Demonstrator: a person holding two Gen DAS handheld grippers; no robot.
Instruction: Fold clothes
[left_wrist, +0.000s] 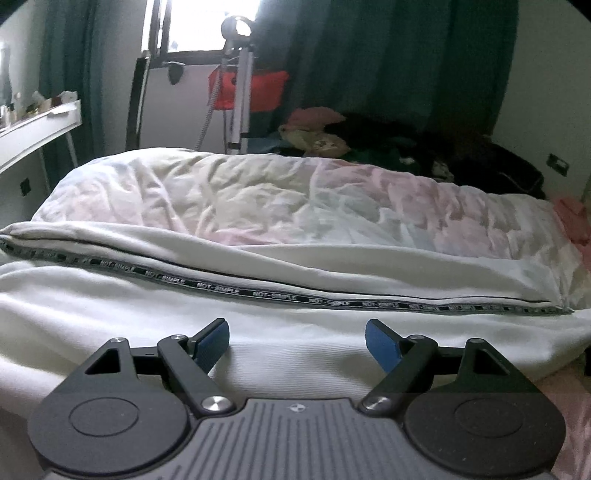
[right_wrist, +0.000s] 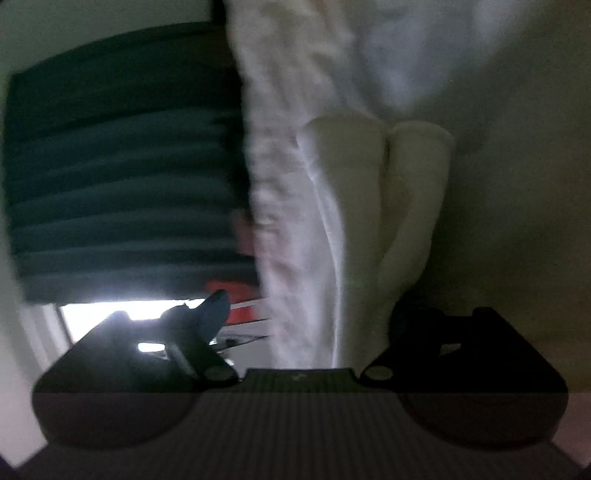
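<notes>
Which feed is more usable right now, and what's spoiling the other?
Left wrist view: sharp, evenly lit; the white garment with black lettered tape reads clearly, though the window blows out. Right wrist view: motion-blurred, rolled sideways, dim; the right gripper is a backlit silhouette.

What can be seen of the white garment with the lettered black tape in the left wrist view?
The white garment looks like soft ribbed knit, spread flat across the bed from edge to edge of the frame. A black tape printed repeatedly with NOT-SIMPLE runs along it, with a folded white layer lying just behind. It rests on a rumpled pastel duvet. The left hand-held gripper hovers at its near edge, jaws open, gripping nothing; whether the pads touch the cloth cannot be told.
</notes>
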